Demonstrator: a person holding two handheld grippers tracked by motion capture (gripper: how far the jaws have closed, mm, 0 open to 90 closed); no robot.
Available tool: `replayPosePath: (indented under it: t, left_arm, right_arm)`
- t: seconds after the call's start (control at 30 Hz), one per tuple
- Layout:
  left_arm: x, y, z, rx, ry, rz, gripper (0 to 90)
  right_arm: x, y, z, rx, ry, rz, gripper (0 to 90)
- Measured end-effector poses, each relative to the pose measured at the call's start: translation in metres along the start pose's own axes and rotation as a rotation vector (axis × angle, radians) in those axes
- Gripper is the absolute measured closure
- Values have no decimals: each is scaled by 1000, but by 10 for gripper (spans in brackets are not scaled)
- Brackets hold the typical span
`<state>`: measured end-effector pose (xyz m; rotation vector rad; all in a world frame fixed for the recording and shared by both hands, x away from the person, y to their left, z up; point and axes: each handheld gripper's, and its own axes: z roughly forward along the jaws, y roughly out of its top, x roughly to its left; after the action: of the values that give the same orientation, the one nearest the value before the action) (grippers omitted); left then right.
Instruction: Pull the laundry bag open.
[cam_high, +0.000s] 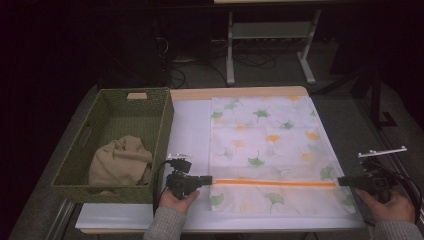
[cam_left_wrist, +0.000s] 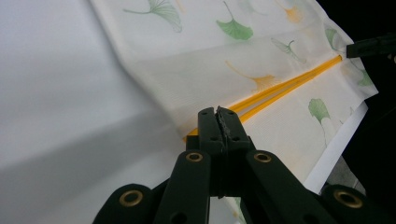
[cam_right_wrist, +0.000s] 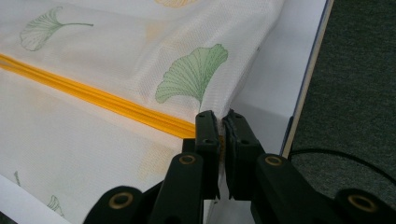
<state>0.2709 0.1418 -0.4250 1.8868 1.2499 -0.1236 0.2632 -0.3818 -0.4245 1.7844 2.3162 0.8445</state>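
Note:
A white mesh bag (cam_high: 265, 145) printed with green and orange ginkgo leaves lies flat on the white table top (cam_high: 190, 130). An orange zipper (cam_high: 272, 183) runs across it near the front edge. My left gripper (cam_high: 209, 179) is shut at the zipper's left end; in the left gripper view its jaws (cam_left_wrist: 218, 112) meet over the orange zipper (cam_left_wrist: 271, 95), pinching the bag's edge. My right gripper (cam_high: 341, 181) is shut on the bag's right edge by the zipper's other end, with white fabric between the jaws (cam_right_wrist: 222, 116).
A green woven basket (cam_high: 165, 115) stands at the table's left, holding a crumpled beige cloth (cam_high: 121, 160). The table's right edge (cam_right_wrist: 303, 93) lies just beyond my right gripper, with grey floor past it. White table legs (cam_high: 230, 55) stand at the back.

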Motion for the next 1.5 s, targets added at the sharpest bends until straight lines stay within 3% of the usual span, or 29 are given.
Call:
replayPosePath:
  t: [0.13,0.5,0.6,0.7,1.07,1.5]
  left_arm:
    - [4,-5,-4,-3,10,-7,898]
    - [9,-14,-8,-9,38,-3,892]
    - [12,-17,-7,-14,35,-12,886]
    - [12,-18,-7,-20,38,-4,879]
    - [13,-13,-11,-33,30,5,788]
    - [9,-1,-13,-65,-15,12,621]
  right_arm:
    - [2,1,2,-6,-10,-17,843]
    - [6,1,11,2,20,-40,834]
    - [5,1,8,-21,41,-41,816]
    - [7,0,2,-52,33,-65,797]
    - [8,-3,-11,-113,48,-68,728]
    - [42,6,-13,-143,89,-168,641]
